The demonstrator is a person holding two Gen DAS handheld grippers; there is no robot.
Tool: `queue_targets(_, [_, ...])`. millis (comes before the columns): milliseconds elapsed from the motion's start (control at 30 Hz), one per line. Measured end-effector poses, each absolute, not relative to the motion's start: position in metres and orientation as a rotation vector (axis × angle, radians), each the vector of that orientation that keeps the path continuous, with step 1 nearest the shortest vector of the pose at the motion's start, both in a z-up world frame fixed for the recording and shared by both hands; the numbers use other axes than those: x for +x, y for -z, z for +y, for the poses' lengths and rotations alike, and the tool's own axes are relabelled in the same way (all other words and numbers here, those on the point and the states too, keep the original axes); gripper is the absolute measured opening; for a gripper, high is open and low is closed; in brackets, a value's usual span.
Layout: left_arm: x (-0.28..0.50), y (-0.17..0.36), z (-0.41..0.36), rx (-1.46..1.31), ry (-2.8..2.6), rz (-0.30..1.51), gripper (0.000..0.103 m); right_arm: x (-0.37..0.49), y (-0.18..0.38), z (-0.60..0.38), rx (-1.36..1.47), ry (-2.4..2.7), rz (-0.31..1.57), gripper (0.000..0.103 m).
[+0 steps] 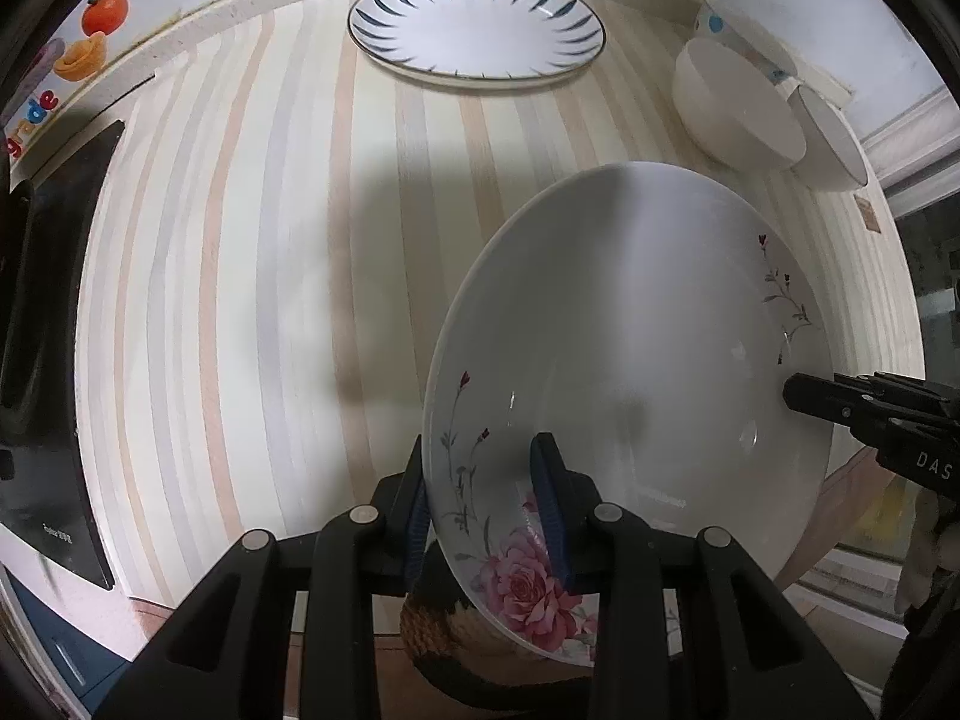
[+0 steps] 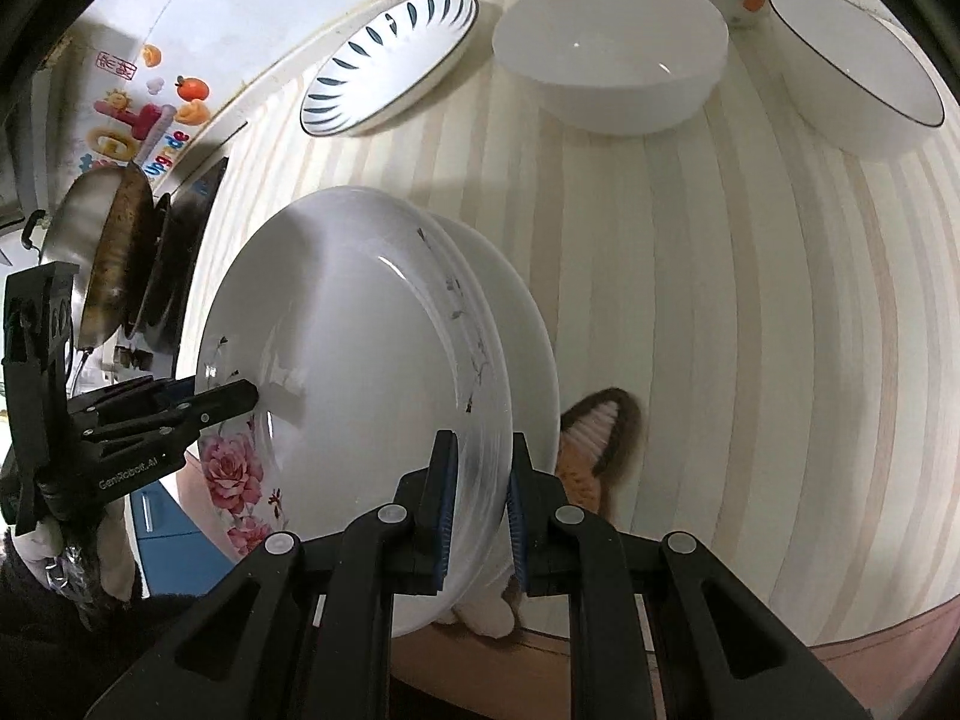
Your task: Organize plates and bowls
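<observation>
A white plate with pink roses (image 1: 630, 324) is held tilted above the striped counter. My left gripper (image 1: 486, 510) is shut on its near rim. My right gripper (image 2: 480, 480) is shut on the opposite rim and shows in the left wrist view (image 1: 798, 393). In the right wrist view the rose plate (image 2: 360, 360) seems to sit on a second white plate (image 2: 528, 324), both between the right jaws. A blue-leaf plate (image 1: 477, 30) lies at the back. A white bowl (image 1: 732, 102), a black-rimmed bowl (image 1: 834, 138) and a patterned bowl (image 1: 738, 30) stand back right.
A black stove (image 1: 42, 312) lies at the left, with a steel wok (image 2: 102, 252) on it. The wall with fruit stickers (image 1: 102, 12) runs behind the striped counter (image 1: 240, 270). The counter's front edge (image 2: 840, 636) is close below.
</observation>
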State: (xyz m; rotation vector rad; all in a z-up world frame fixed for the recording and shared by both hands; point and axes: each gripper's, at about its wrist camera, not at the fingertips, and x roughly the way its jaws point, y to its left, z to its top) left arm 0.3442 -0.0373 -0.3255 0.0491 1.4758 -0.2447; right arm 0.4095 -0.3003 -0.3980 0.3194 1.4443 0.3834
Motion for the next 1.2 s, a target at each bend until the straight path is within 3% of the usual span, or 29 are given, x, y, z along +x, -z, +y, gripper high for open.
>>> queue_targets(667, [0.362, 0.355, -0.060, 0.136, 0.193, 1.543, 0.029, 0.422, 0.414, -0.284, 0.285, -0.382, 1.519, 0.017])
queue_targets(1200, [0.358, 0.363, -0.074, 0.168, 0.195, 1.548, 0.029, 0.431, 0.398, -0.275, 0.221, -0.277, 1.552, 0.025])
